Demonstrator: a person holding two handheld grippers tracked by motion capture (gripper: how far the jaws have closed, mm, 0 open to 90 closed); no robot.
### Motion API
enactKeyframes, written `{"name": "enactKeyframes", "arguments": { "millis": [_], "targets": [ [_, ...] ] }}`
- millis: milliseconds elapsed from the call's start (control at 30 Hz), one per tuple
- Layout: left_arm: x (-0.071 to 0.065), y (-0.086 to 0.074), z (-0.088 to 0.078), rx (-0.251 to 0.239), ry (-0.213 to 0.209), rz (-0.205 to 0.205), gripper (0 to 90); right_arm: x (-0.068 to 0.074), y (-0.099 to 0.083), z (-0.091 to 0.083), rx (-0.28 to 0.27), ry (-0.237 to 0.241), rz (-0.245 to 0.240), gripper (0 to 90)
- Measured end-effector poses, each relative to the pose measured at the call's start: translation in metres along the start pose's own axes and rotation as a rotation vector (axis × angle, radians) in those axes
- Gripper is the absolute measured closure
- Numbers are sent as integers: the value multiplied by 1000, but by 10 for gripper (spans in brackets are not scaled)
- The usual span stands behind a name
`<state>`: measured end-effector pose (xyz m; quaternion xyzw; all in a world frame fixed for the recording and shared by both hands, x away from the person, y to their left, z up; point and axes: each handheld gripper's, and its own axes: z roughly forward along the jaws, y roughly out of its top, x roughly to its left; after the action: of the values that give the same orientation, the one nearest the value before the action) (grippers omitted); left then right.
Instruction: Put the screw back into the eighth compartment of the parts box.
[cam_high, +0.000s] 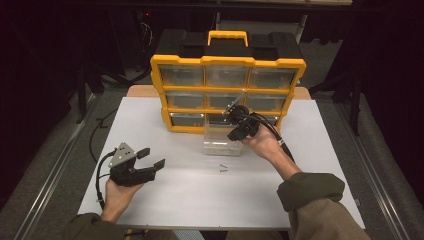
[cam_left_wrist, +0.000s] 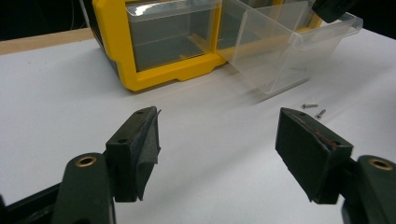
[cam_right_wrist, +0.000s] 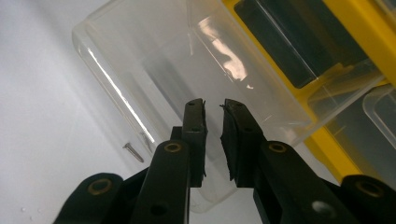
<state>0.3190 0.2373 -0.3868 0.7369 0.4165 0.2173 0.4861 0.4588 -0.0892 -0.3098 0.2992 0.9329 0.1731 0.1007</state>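
Clear plastic drawer (cam_high: 223, 141), pulled out of the yellow organiser (cam_high: 227, 92) onto the white worktop (cam_high: 200, 195), sits directly under the right tool (cam_high: 239, 125), jaws slightly apart, empty; left tool (cam_high: 150, 159) gapes, well aside.

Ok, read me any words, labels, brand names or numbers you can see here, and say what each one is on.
None can be read. The yellow organizer, its clear pulled-out drawer, the white table and both grippers carry no legible text; no labels show on the drawer fronts.

Screws (cam_high: 223, 168) before pulled-out drawer (cam_high: 222, 142)
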Motion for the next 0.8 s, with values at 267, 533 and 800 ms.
{"name": "enactKeyframes", "arguments": {
  "millis": [267,533,800],
  "targets": [
    [0,0,0,0,1,-1,307,2,-8,-14,-49,-2,2,805],
    [0,0,0,0,0,1,307,6,-18,-25,-84,15,-15,775],
    [-1,0,-1,-4,-1,1,307,13,-30,-35,-134,31,-29,733]
  ]
}}
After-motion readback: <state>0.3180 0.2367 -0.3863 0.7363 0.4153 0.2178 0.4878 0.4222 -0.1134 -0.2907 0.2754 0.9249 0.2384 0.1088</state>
